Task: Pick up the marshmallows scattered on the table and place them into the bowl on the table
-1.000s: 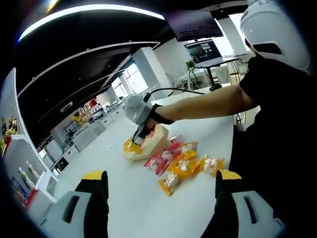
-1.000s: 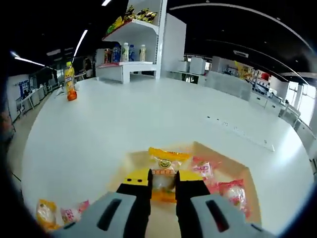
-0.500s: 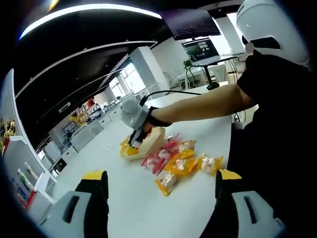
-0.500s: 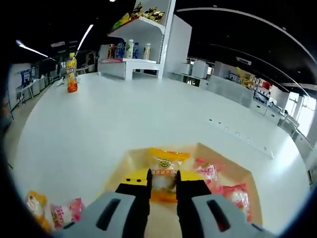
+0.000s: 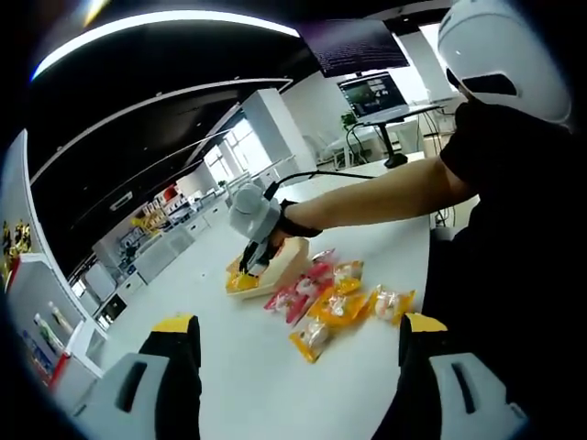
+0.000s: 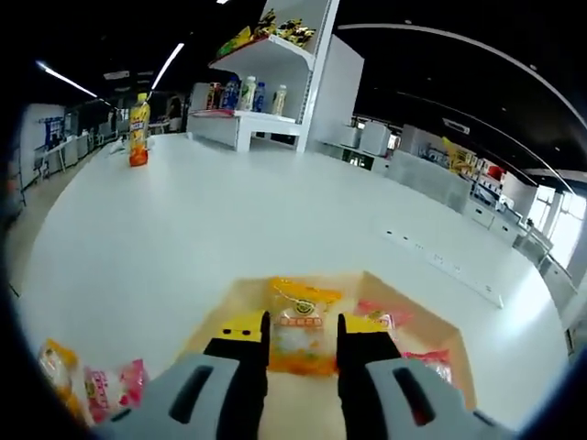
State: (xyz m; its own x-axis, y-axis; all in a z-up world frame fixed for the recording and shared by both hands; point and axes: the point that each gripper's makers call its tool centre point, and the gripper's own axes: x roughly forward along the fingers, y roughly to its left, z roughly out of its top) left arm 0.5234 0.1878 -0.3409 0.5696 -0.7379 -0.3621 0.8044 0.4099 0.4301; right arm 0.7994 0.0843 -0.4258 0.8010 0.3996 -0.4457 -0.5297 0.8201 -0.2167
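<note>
My right gripper (image 6: 303, 353) hovers over the tan bowl (image 6: 415, 305), its jaws parted a little. An orange marshmallow packet (image 6: 299, 332) lies between them in the bowl, beside two pink packets (image 6: 381, 316). On the table at the lower left lie loose packets (image 6: 87, 385). In the left gripper view, the right gripper (image 5: 253, 216) points down into the bowl (image 5: 287, 263), held by a person's hand. Several orange and pink packets (image 5: 332, 303) lie scattered just right of the bowl. My left gripper (image 5: 298, 353) hangs open and empty above the table, well short of the packets.
An orange drink bottle (image 6: 138, 136) stands far left on the white table. A white shelf unit (image 6: 261, 110) with bottles is behind it. A power strip (image 6: 445, 268) lies at the right. The person in black (image 5: 514, 183) stands by the table's right edge.
My right gripper's jaws have moved apart, and the orange packet now shows at full width between them in the bowl. The left gripper has stayed put.
</note>
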